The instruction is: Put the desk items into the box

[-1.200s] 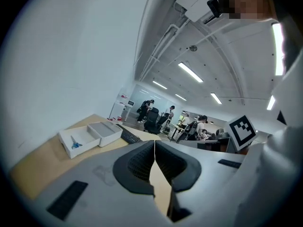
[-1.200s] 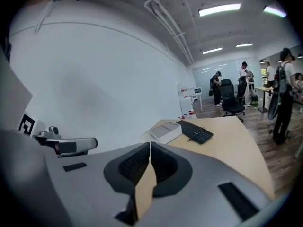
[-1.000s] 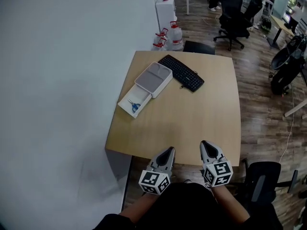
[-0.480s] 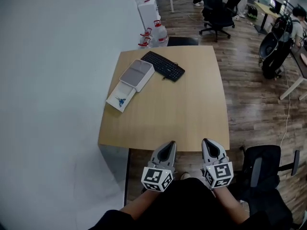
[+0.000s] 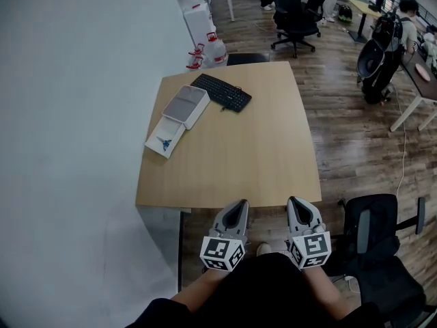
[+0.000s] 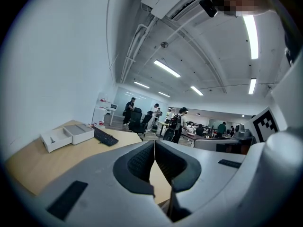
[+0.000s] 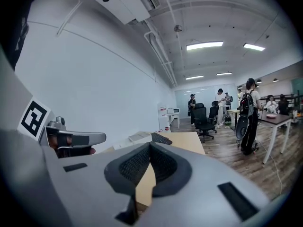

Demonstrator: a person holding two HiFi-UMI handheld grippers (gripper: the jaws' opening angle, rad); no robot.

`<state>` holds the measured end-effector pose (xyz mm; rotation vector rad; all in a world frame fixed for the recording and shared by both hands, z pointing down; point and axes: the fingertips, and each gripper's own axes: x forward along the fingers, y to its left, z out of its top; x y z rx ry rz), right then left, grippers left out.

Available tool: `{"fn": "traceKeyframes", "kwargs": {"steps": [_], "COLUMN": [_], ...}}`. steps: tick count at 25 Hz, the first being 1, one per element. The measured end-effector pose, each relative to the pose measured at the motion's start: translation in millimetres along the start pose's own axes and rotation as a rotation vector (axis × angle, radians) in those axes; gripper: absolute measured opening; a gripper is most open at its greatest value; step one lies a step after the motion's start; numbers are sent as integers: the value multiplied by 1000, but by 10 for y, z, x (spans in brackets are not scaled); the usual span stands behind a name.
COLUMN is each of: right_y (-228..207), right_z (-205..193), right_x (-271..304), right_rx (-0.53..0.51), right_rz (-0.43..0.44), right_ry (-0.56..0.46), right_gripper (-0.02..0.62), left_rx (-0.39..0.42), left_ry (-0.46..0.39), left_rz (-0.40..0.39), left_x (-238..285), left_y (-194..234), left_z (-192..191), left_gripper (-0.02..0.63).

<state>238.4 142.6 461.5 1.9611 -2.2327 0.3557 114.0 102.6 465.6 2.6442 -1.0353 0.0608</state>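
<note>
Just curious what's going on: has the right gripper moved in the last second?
Yes. The right gripper pulled back: earlier its fingers reached well over the near edge of the desk, now only just.

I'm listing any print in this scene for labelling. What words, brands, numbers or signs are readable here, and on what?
No text here is readable.
keyboard: key legends too small to read.
water jugs: labels too small to read.
box: no print visible.
left gripper and right gripper: their cubes bear only black-and-white square patterns, no letters.

wall (image 5: 68,80) white | floor (image 5: 348,149) wood planks | office chair (image 5: 293,19) black
</note>
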Motion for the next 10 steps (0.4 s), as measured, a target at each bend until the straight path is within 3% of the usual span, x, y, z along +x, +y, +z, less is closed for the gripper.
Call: {"fn": "traceKeyframes", "kwargs": {"steps": [10], "right_y": [119], "right_z": [-59], "right_x": [-44], "right_rx": [-15], "right_rz": [-9], "right_ry": [12], "right_gripper": [60], "left_rx": [-4], "left_ry": [17], "left_rz": [-13], "left_x": [-106], "left_y": [20], "left_z": [-106], "left_gripper": [15]}}
